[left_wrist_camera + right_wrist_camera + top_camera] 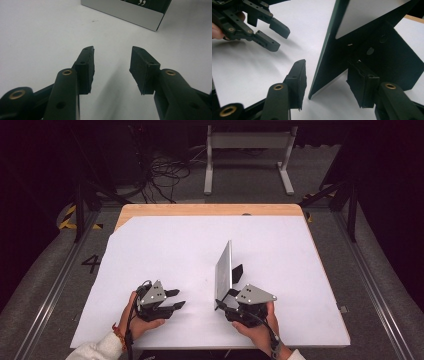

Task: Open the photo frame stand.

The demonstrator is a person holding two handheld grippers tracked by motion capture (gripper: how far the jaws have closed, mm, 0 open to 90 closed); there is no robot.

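Right gripper (223,304) first: its jaws stand apart, one pad on each side of the near bottom corner of the upright photo frame (223,271), and in the right gripper view there is a clear sliver of white between the left pad (299,82) and the frame's edge. The right pad (362,86) sits close by the dark back of the frame (372,57); whether it touches, I cannot tell. So the frame is between the jaws but not clamped. No squeeze here.

The frame itself stands on edge on the white sheet (165,250), right of the sheet's middle and nearer the front edge than the back, silver face turned left, with a black prop leg (237,273) poking out on its right side. The person's right hand (260,322) wraps the gripper body from below, the grey three-cornered plate (254,295) on top.

Over to the left gripper (176,298): jaws parted at a middling width, nothing between them, just bare white sheet in the gap in the left gripper view (112,70). It lies low over the sheet near the front edge, left of centre, tips pointing towards the frame but well apart from it. The left hand (142,320) holds it, white sleeve (97,351) coming in from the bottom-left corner. In the left gripper view the frame's lower silver edge (125,11) shows up ahead.

Beyond the sheet, a strip of wooden tabletop (210,210) runs along the back edge.
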